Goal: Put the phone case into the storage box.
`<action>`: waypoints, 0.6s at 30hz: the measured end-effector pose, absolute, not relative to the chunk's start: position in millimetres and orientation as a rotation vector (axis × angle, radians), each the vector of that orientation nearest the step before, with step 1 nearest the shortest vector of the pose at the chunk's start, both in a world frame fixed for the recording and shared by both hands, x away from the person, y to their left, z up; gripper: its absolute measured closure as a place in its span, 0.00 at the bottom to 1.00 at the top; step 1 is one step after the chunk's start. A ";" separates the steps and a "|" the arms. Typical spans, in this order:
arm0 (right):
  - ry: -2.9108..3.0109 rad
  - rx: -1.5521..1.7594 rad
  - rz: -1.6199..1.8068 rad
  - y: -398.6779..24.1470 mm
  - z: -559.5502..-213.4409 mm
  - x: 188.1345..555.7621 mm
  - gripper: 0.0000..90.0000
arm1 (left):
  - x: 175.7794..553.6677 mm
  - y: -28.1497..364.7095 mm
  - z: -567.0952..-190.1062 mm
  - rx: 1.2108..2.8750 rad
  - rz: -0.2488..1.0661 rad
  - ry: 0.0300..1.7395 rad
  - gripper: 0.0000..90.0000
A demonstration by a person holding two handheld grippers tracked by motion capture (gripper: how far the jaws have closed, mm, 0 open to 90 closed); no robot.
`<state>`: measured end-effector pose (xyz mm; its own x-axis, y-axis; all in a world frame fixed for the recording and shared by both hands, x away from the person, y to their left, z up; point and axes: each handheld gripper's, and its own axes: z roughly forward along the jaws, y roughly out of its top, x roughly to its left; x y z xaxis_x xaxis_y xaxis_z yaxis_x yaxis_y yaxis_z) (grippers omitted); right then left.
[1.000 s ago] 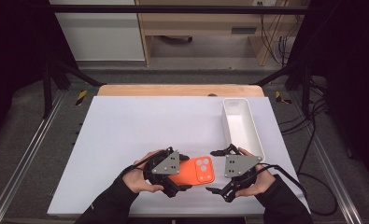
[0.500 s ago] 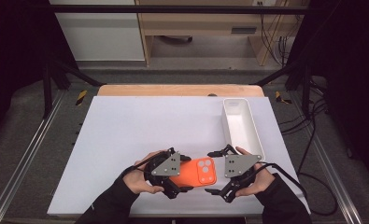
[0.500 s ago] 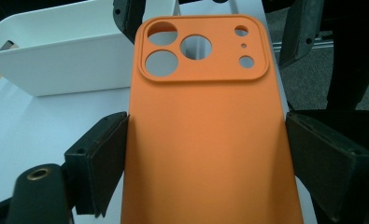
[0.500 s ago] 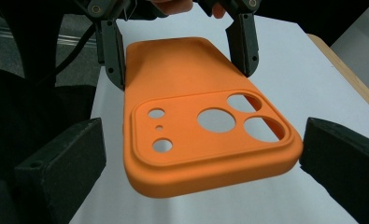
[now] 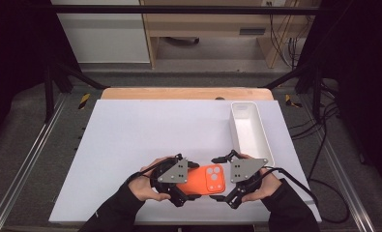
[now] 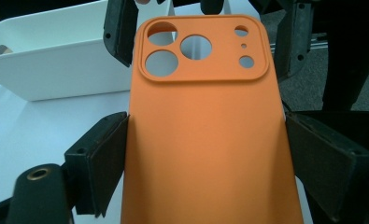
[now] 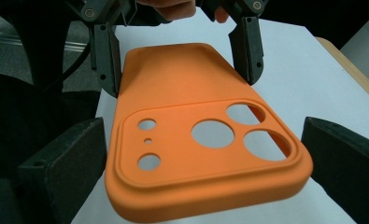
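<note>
An orange rubbery phone case [image 5: 204, 180] with round camera cut-outs is held just above the near edge of the white counter [image 5: 145, 135], between 2 hand-held claws. The left claw [image 6: 205, 154] is clenched on the case's plain end, pads pressing both long edges. The right claw [image 7: 205, 158] straddles the camera end; its jaws have just been closing, with small gaps beside the case. A white rectangular plastic tray [image 5: 249, 130] sits on the counter beyond the right claw.
</note>
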<state>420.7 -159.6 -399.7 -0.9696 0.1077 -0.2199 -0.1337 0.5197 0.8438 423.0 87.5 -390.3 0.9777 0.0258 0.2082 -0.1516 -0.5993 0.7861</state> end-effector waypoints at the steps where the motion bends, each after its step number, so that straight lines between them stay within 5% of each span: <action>1: 2.520 -0.024 1.430 -159.1 -400.2 420.7 0.03 | 423.0 87.5 -390.3 2.201 0.246 -0.088 0.17; 18: 2.519 -0.074 1.447 -155.4 -406.1 421.4 0.10 | 422.4 85.6 -391.7 2.200 0.230 -0.106 0.17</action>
<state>421.4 -155.4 -406.1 -0.9711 0.0727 -0.2275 -0.1599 0.5096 0.8454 422.4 85.6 -391.7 0.9792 0.0072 0.2029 -0.1587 -0.5966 0.7867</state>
